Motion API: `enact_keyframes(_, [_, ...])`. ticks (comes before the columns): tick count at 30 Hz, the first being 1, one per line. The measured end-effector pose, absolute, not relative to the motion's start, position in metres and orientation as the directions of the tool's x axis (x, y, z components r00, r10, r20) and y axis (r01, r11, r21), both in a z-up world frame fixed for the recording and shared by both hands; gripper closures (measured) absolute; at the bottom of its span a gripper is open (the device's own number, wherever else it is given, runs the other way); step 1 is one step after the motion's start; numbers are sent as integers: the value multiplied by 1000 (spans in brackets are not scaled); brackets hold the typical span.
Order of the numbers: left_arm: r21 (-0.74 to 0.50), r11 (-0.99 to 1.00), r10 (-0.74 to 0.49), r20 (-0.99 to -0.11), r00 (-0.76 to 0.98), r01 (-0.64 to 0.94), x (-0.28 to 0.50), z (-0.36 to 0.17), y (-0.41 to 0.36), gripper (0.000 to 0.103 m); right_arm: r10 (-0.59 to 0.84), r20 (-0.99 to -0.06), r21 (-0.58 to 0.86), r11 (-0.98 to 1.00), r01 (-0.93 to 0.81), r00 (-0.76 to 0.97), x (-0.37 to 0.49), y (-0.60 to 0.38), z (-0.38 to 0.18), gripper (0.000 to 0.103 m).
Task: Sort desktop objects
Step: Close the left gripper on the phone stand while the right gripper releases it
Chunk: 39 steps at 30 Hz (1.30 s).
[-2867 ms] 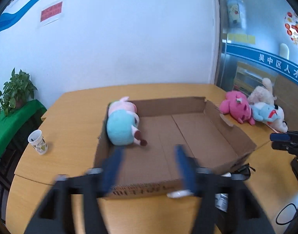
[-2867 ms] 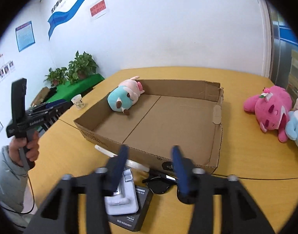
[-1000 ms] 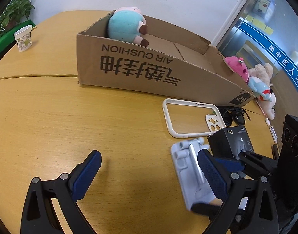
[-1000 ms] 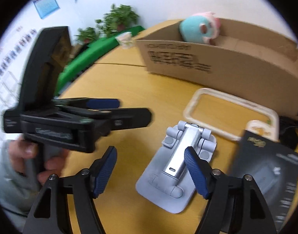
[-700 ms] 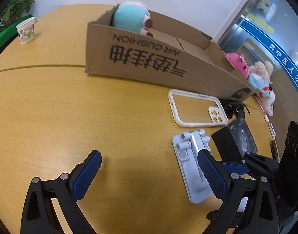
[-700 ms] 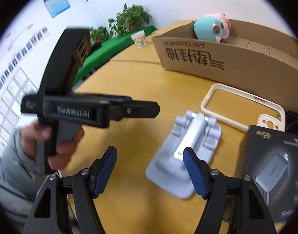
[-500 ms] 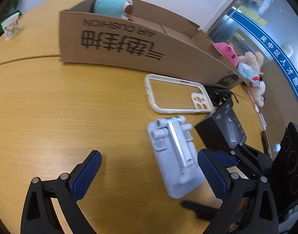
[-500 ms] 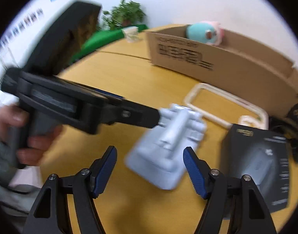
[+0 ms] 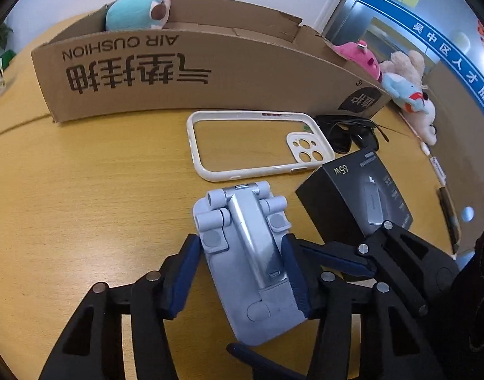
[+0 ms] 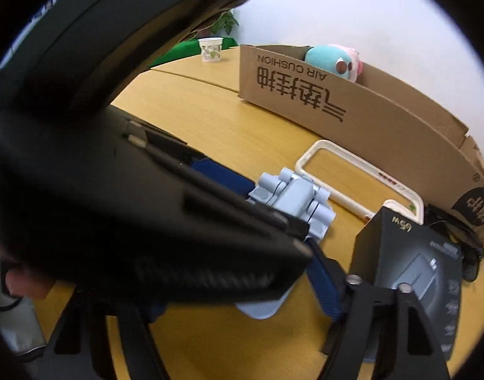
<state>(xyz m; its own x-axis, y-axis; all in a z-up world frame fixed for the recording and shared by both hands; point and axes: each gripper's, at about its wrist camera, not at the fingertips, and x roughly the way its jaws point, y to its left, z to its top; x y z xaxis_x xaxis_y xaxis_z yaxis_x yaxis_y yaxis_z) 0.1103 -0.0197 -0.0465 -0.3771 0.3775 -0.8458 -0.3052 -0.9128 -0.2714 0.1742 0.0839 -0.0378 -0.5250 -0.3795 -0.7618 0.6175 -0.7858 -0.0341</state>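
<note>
One toy, a teal plush [image 9: 137, 9], already sits in the cardboard box [image 9: 210, 63]; most things are not sorted yet, I think. The left gripper [image 9: 242, 272] is closing its blue fingers [image 9: 183, 272] on the grey phone stand [image 9: 245, 253], which lies between them on the wooden table [image 9: 67, 190]. The pads look like they touch its sides. A white phone case [image 9: 257, 139], sunglasses [image 9: 346, 133] and a black charger box [image 9: 359, 193] wait nearby. The right gripper [image 10: 235, 288] hangs loose, holding nothing. More plush toys [image 9: 397, 82] lie far right. The box says "AIR CUSHION"; the charger box says "65w".
</note>
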Motion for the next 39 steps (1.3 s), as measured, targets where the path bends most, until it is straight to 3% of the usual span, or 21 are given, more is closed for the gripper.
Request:
enact_keyframes(10, [-293, -913, 387, -843, -374, -283, 111, -46, -22, 55, -366, -768, -20, -807, 591, -526, 180, 88, -33, 33])
enact_keyframes(13, [-293, -914, 385, -845, -371, -282, 112, -46, -22, 55, -339, -774, -28, -826, 564, -534, 182, 92, -31, 24])
enact_keyframes(19, [-300, -921, 377, -847, -376, -248, 114, -46, -37, 55, -320, -789, -4, -851, 525, -524, 181, 93, -30, 20])
enact_keyframes(22, [-331, -915, 397, -838, -374, -230, 114, -46, -42, 57, -338, -792, 11, -841, 541, -509, 184, 82, -30, 13])
enact_keyframes(26, [-379, -904, 427, -823, -374, -200, 114, -48, -51, 59, -374, -764, 10, -822, 569, -526, 187, 76, -32, 15])
enact_keyframes(33, [-406, -894, 448, -821, -355, -188, 112, -49, -54, 59, -378, -764, -1, -809, 588, -522, 185, 66, -32, 30])
enact_keyframes(39, [-448, -879, 476, -812, -339, -163, 108, -50, -60, 60, -348, -785, -6, -823, 568, -512, 187, 76, -35, 22])
